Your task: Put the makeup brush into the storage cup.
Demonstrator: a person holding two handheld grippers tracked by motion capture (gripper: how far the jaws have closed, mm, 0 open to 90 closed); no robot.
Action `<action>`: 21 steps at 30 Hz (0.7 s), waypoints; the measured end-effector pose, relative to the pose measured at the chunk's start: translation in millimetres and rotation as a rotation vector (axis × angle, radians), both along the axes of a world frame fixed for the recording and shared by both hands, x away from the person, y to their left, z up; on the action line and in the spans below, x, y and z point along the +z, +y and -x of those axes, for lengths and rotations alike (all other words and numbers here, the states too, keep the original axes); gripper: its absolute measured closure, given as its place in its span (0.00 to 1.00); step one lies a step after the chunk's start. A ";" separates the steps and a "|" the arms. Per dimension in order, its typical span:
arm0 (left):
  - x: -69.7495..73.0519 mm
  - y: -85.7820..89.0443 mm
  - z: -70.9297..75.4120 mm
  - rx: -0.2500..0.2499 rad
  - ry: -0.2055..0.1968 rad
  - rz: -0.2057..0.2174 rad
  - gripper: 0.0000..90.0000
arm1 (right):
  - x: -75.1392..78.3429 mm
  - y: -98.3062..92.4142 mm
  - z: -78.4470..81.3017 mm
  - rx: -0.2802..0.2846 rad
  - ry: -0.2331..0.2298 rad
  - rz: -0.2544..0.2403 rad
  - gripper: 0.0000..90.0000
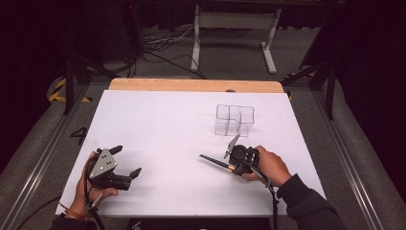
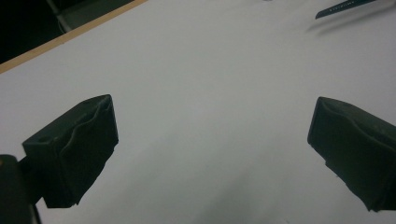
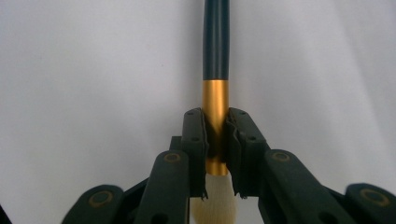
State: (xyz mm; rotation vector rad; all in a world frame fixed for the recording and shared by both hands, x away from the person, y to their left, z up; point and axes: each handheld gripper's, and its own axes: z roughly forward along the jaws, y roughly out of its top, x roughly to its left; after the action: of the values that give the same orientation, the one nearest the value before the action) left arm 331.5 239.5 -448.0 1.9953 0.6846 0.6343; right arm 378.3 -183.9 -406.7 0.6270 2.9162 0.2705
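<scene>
R gripper [image 3: 217, 154] pinches brush [image 3: 216, 42] at ferrule; L gripper [image 2: 210, 154] spread, empty.
Risk: long handle pivots in grip, misses organizer [image 1: 234, 120] w/ tilt.

White table top [image 1: 158, 124] lying flat, spanning most of the high view, with a bare wooden strip [image 1: 191, 85] showing along its far edge. Clear plastic organiser [image 1: 234, 120] of open square compartments standing directly on the white surface, right of centre, toward the far edge. Grey carpeted floor [image 1: 230, 57] extending beyond the table, bearing black cables [image 1: 163, 45] and the feet of a white frame [image 1: 234, 33].
</scene>
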 end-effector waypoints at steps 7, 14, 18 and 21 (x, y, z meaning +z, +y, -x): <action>2.0 -5.8 -0.8 -0.015 -0.012 -0.002 0.03 | 12.8 0.0 -1.9 -0.003 -0.021 -0.034 0.87; 5.2 -22.3 -2.4 -0.058 -0.056 -0.063 0.03 | 18.7 4.7 -5.1 0.000 -0.022 -0.056 0.87; 6.0 -31.7 -4.0 -0.081 -0.077 -0.099 0.03 | 22.2 8.4 -7.3 0.000 -0.024 -0.068 0.87; 6.9 -39.4 -5.6 -0.093 -0.092 -0.127 0.03 | 25.0 11.1 -9.0 0.000 -0.020 -0.076 0.87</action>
State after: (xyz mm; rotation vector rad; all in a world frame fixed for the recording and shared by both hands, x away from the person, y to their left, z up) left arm 337.1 200.1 -441.1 2.0870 0.5041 0.7246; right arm 387.3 -172.8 -381.7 0.6323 2.8987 0.3861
